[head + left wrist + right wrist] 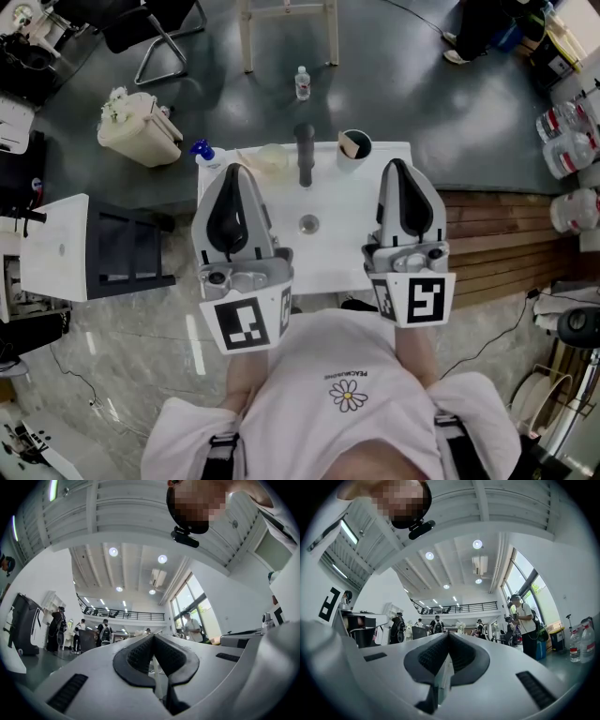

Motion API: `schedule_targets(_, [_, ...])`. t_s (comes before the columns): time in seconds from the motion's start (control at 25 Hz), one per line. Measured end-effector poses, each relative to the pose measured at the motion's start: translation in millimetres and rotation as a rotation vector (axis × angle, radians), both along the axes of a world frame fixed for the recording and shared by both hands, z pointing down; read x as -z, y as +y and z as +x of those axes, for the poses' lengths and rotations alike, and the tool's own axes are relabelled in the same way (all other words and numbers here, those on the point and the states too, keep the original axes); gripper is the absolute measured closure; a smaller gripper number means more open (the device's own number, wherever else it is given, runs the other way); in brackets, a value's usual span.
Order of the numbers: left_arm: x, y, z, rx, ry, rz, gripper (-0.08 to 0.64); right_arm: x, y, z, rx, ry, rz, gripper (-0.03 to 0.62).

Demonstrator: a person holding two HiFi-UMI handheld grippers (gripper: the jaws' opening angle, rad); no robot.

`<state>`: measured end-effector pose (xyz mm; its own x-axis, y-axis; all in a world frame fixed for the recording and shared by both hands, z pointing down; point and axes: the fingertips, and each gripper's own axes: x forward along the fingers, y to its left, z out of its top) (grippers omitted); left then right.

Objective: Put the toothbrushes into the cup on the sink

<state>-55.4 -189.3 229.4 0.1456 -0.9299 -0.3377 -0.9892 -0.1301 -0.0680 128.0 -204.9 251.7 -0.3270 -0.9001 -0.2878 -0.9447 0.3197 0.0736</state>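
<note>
A white sink (347, 239) stands in front of me in the head view, with a dark faucet (305, 155) at its back and a drain (308, 224) in the middle. The cup (354, 145) stands on the sink's back right corner, with something tan inside it. Pale items (265, 157) lie at the back left; whether they are toothbrushes is unclear. My left gripper (234, 171) (153, 635) and right gripper (398, 165) (449, 633) are held upright over the sink's left and right sides. Both are shut, with nothing between the jaws. Both gripper views face out into the hall, not at the sink.
A blue-capped bottle (202, 150) stands at the sink's back left corner. On the floor are a cream bin (139, 128), a water bottle (302, 82) and a white cabinet (56, 248) to the left. Wooden decking (497, 244) lies to the right. People (527, 625) stand about the hall.
</note>
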Motion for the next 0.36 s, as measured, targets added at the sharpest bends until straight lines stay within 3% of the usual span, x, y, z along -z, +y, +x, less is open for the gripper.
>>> schedule_targets(0.36, [0.7, -0.2, -2.3, 0.005, 0.002, 0.001, 0.545, -0.3, -1.7, -0.3, 0.001, 0.003, -0.003, 0.58])
